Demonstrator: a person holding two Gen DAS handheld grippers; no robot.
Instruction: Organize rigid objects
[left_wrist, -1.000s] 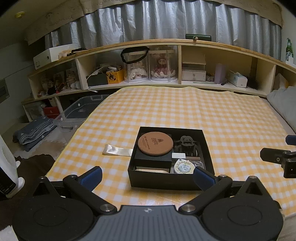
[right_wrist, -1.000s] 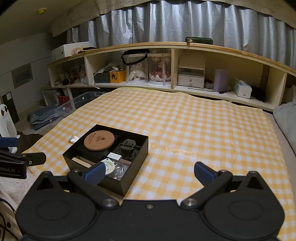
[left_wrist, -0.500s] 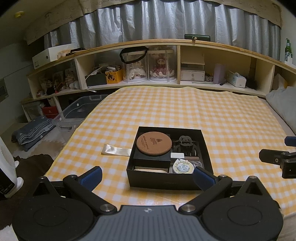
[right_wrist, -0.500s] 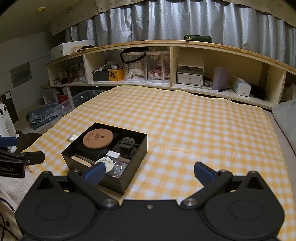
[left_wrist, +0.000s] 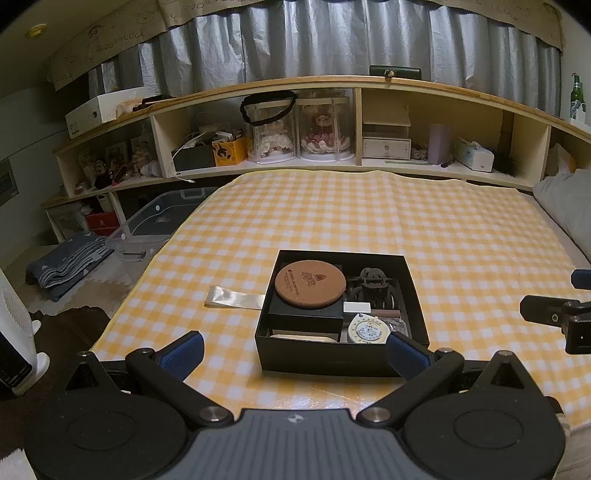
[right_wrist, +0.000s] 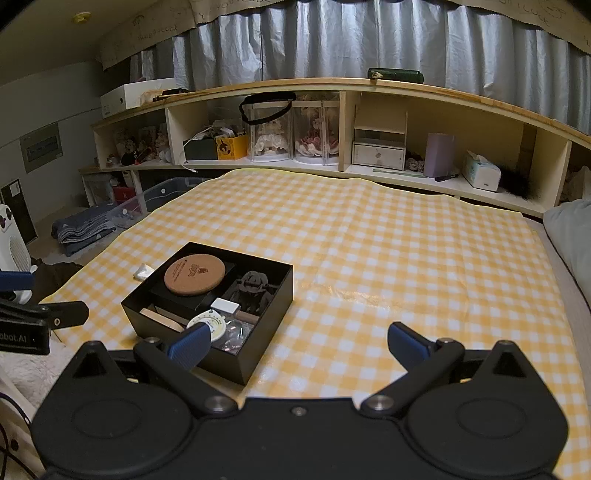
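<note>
A black open box (left_wrist: 325, 363) sits on the yellow checked cloth, also in the right wrist view (right_wrist: 258, 350). Inside lie a round cork coaster (left_wrist: 310, 283) on a small black box, a black hair claw (left_wrist: 373, 286), a white block (left_wrist: 357, 307) and a round tape measure (left_wrist: 367, 329). My left gripper (left_wrist: 295, 349) is open and empty, just in front of the box. My right gripper (right_wrist: 299, 341) is open and empty, to the right of the box (right_wrist: 207, 295).
A clear plastic sleeve (left_wrist: 232, 297) lies on the cloth left of the box. A long wooden shelf (left_wrist: 369, 162) full of items runs along the back. A pillow (right_wrist: 570, 229) lies at the right. A storage bin (left_wrist: 155, 221) and folded cloth are on the floor at left.
Both grippers have drawn back and risen slightly, so the box sits a little farther away. Nothing in the box has moved.
</note>
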